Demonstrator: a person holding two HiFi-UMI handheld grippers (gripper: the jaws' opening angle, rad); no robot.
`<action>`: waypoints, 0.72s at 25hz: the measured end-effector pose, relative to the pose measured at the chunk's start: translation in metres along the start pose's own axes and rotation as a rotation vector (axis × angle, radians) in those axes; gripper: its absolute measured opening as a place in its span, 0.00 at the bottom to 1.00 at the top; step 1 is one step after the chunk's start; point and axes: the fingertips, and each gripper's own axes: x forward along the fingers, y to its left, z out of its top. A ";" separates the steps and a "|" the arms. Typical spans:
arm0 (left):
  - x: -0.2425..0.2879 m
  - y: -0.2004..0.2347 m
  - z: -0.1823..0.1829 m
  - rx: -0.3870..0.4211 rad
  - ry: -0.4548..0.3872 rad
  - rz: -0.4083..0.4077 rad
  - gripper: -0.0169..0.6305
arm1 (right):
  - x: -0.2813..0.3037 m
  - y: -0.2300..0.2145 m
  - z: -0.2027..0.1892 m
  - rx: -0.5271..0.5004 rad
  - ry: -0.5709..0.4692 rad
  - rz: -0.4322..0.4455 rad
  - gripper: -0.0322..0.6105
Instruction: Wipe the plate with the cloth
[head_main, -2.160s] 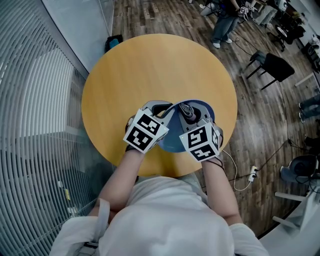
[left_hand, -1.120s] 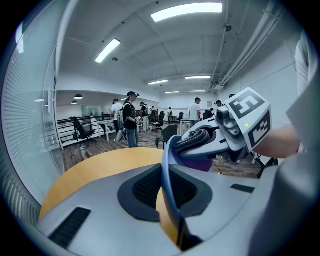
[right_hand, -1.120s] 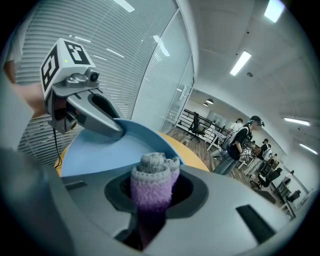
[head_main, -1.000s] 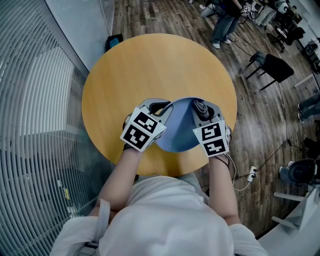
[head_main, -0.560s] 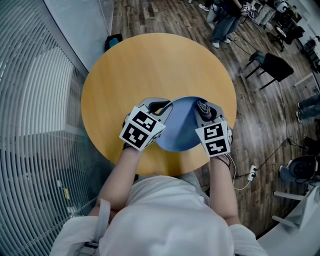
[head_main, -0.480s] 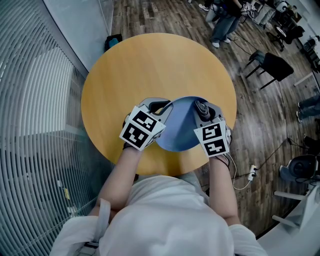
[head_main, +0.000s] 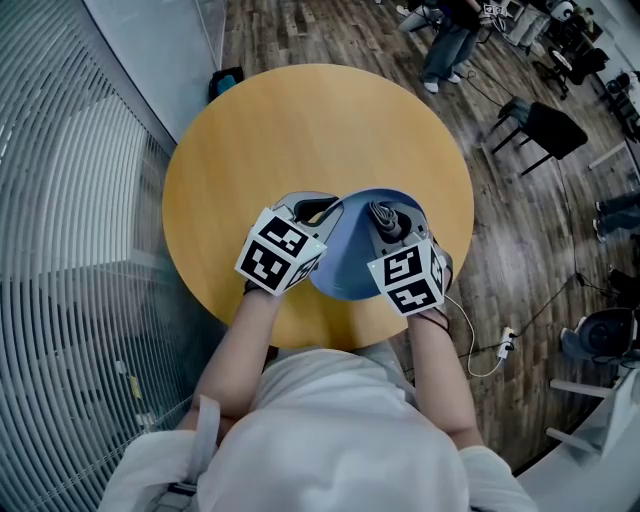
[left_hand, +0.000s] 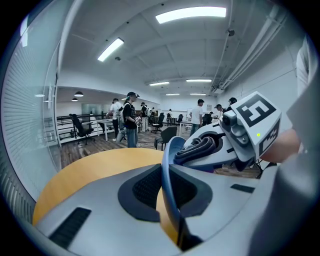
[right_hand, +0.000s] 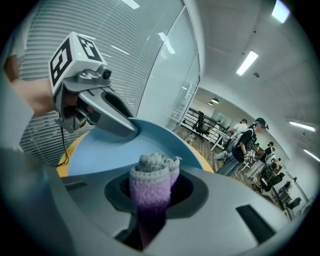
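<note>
Wood-plank floor (head_main: 520, 230) fills the right side of the head view, and on it stands a round table (head_main: 300, 130) with a pale yellow wooden top, most of it bare. At the near edge of that top the person in a white shirt (head_main: 330, 430) reaches both forearms forward. A blue plate (head_main: 348, 255) is held between the two tools over the near part of the table, tilted up on edge, its hollow face turned toward the person's right. The left gripper (head_main: 318, 212) has its jaws clamped on the plate's left rim; in the left gripper view the thin blue edge runs straight up between the two dark pads, with both pads pressed against it. The right gripper (head_main: 388, 228) sits just beside the plate on the other side, its jaws closed on a folded cloth (right_hand: 149, 180), purple lower down and grey at its top, which stands up out of the jaws. In the right gripper view the cloth's upper end lies against the blue of the plate's face, though whether it presses there cannot be told. Farther off, past the table, a black chair (head_main: 552, 135) stands on the planks near the legs of a standing person (head_main: 448, 45).
</note>
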 end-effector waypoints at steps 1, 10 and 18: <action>0.000 0.000 0.000 -0.001 -0.001 0.000 0.07 | 0.000 0.003 0.002 -0.009 0.002 0.007 0.19; 0.002 -0.001 -0.004 0.002 -0.006 0.005 0.07 | 0.005 0.025 0.007 -0.055 0.000 0.051 0.19; 0.004 0.003 -0.001 -0.001 -0.002 0.015 0.07 | 0.009 0.043 0.014 -0.081 -0.003 0.095 0.19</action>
